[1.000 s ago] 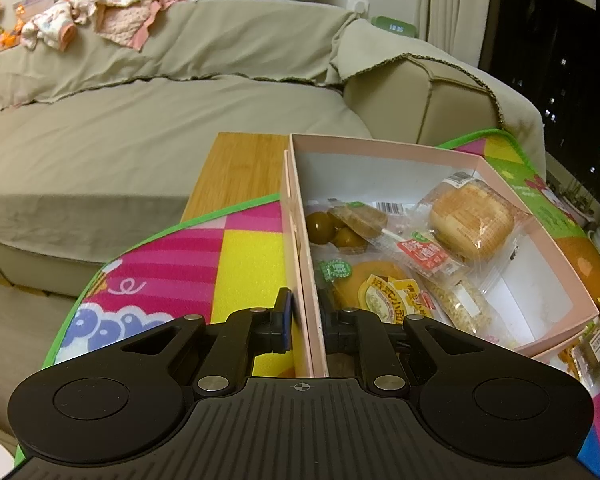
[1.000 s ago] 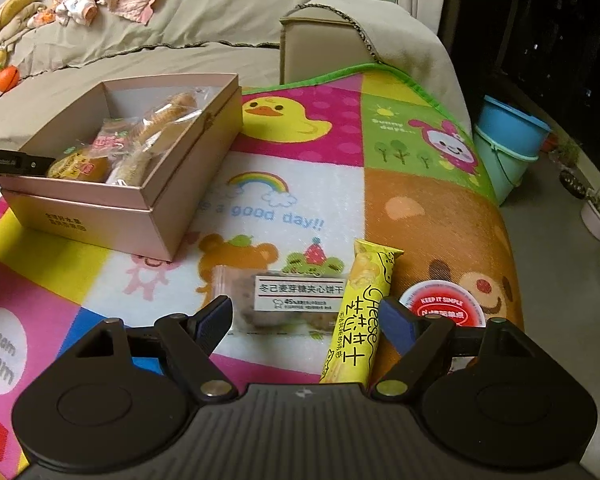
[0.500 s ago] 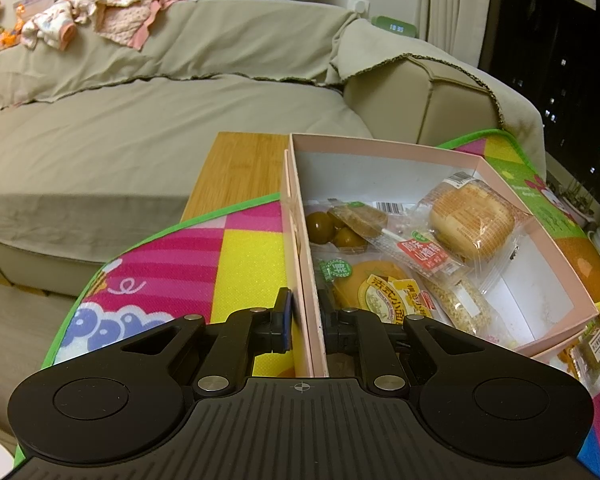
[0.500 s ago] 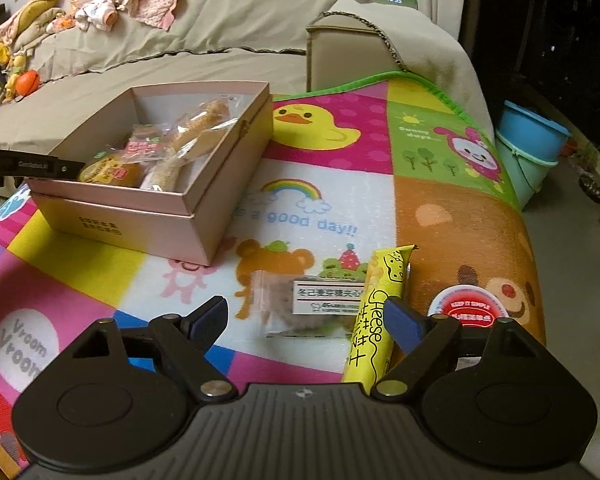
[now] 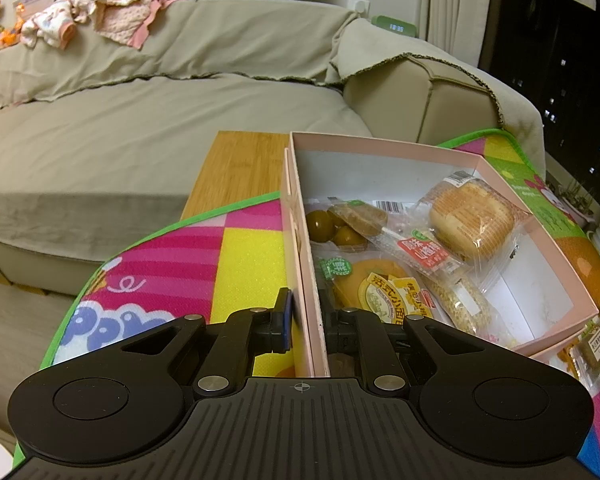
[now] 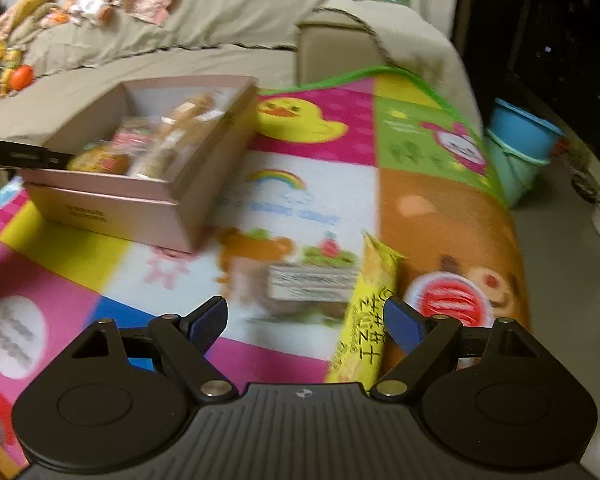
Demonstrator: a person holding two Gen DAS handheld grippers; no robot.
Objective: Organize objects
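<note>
One pink box (image 5: 496, 184) on the play mat (image 5: 240, 256), near wall pinched between the left gripper (image 5: 305, 314) fingers. Inside: one round bun (image 5: 474, 220), one orange cake pack (image 5: 384, 292), a few more wrapped snacks, partly overlapping. On the mat beside the box: one yellow cheese stick (image 6: 364, 320), one clear biscuit pack (image 6: 308, 284), one red-lidded cup (image 6: 452, 300), all smeared by blur. Right gripper (image 6: 305, 322) fingers spread wide, empty, now wider than a second ago; left unchanged.

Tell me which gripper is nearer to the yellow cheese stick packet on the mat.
Right. The right gripper hangs open just above the yellow cheese stick packet, which lies by its right-hand finger. The left gripper is across the mat, clamped on the pink box's side wall.
</note>
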